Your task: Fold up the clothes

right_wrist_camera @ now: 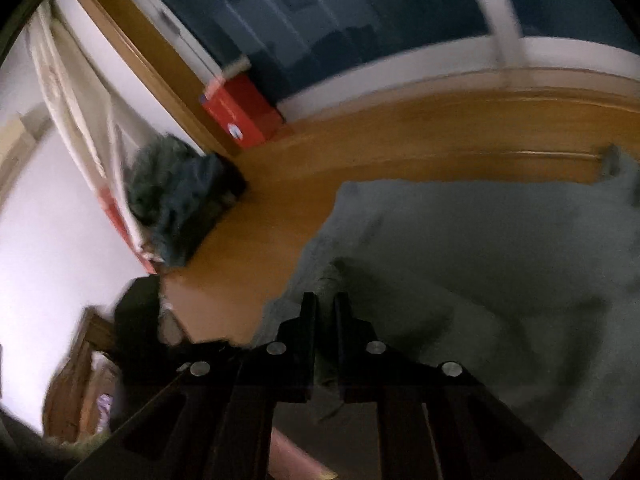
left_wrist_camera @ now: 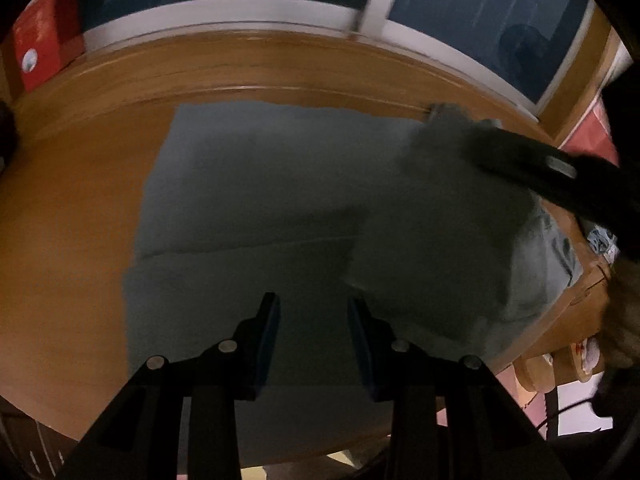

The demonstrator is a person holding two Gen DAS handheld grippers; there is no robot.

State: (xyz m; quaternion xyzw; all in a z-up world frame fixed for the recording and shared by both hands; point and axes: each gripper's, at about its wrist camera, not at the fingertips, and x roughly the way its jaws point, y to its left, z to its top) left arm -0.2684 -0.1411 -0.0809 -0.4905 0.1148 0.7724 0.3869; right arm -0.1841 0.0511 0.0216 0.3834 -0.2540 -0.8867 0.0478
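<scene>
Grey-blue garment (left_wrist_camera: 248, 184), soft and limp, lies flat on the wooden bench (left_wrist_camera: 72, 200). Right gripper (right_wrist_camera: 325, 300) fingers pinch a raised fold; left gripper (left_wrist_camera: 313, 304) fingers stand narrowly parted, empty, above its near edge. Best held by hems or corners.

A wooden worktop (left_wrist_camera: 72, 208) runs up to a raised wooden ledge below a white-framed window (left_wrist_camera: 372, 4) with dark panes. A red box (right_wrist_camera: 240, 114) stands at the worktop's far corner against the window frame. Near it, at the worktop's edge, a dark rumpled heap (right_wrist_camera: 176, 200) lies beside a pale hanging curtain (right_wrist_camera: 76, 120).
</scene>
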